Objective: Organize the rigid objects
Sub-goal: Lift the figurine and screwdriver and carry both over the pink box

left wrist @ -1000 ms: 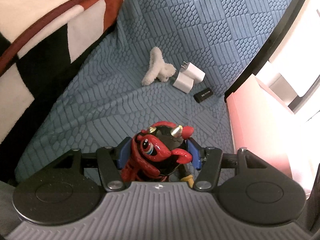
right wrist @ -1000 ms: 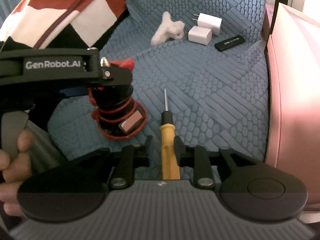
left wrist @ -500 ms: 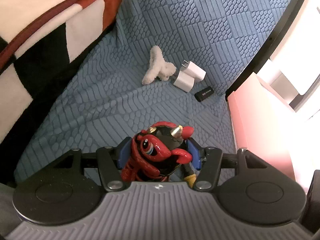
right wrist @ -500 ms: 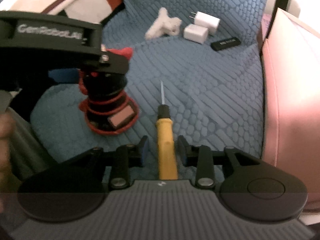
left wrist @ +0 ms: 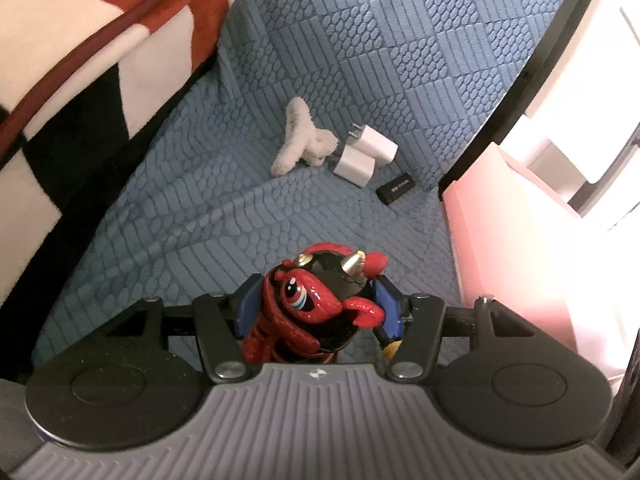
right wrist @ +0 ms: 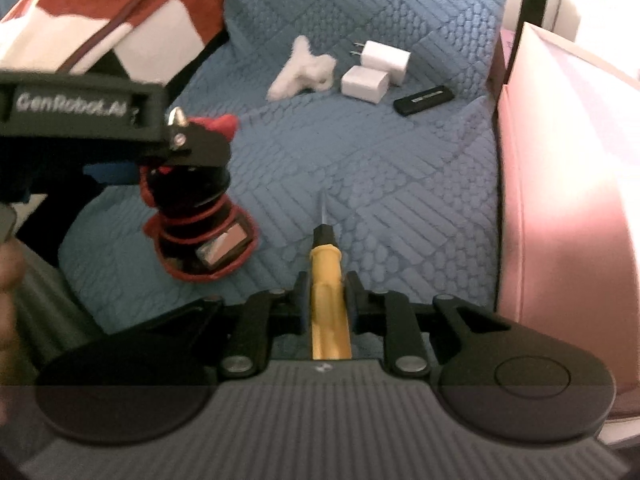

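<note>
My left gripper [left wrist: 316,304] is shut on a red and black horned toy figure [left wrist: 316,300] and holds it above the blue quilted cover [left wrist: 360,60]. The same toy [right wrist: 200,220] and the left gripper [right wrist: 188,152] show at the left of the right wrist view. My right gripper [right wrist: 326,292] is shut on a yellow-handled screwdriver [right wrist: 329,284], its thin tip pointing forward over the cover. Further back lie two white chargers [left wrist: 368,152], a black USB stick [left wrist: 395,189] and a white fluffy clip [left wrist: 300,144].
A pink box [right wrist: 560,200] stands along the right side, with a black frame edge [left wrist: 520,80] behind it. A red, white and black blanket [left wrist: 80,60] is heaped on the left. A hand [right wrist: 8,280] shows at the far left edge.
The right gripper has closed on the screwdriver handle and both grippers have shifted slightly. The left gripper still holds the toy.
</note>
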Demonstrator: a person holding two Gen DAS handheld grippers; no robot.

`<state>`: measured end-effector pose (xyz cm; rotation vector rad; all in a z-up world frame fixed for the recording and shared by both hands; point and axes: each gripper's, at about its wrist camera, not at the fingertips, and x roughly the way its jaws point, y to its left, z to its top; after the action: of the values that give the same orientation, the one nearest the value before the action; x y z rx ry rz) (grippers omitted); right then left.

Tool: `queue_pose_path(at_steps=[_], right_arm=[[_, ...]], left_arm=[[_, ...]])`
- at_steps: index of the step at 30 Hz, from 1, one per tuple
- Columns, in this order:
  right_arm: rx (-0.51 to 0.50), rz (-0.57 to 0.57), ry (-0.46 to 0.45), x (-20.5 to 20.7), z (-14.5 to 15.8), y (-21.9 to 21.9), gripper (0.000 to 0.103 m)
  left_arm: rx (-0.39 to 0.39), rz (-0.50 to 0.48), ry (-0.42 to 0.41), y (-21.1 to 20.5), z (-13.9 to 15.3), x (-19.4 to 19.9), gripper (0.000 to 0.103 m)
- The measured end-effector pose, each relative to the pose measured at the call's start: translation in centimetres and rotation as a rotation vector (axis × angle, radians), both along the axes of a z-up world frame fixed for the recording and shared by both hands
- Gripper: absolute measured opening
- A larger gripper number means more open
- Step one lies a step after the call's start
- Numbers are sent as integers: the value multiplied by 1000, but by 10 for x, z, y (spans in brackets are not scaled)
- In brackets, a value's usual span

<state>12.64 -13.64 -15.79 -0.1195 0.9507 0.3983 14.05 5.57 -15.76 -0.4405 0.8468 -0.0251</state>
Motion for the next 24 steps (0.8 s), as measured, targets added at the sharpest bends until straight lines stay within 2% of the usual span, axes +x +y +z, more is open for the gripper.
queue_pose_path(at_steps=[2,7,13,16,21,24], right_arm=[[17,-11,1,2,5,-5,21],[69,-61,-5,9,23,-25,21],[105,-81,-21,16,47,-42,21],[128,-87,-33,19,62,-50,21],[110,-87,-99,30,93,-61,21],[106,-91,-133,37,111,-70,21]], left_arm=[[-34,2,1,2,2,0,65],[-49,-28,-13,-3,10,2,64],[-45,-60,-29,-15,24,8,64],[-20,-70,-48,-21,37,11,64],[-37,-72,-62,-29,58,17,64],[-16,-78,-66,-37,72,24,64]])
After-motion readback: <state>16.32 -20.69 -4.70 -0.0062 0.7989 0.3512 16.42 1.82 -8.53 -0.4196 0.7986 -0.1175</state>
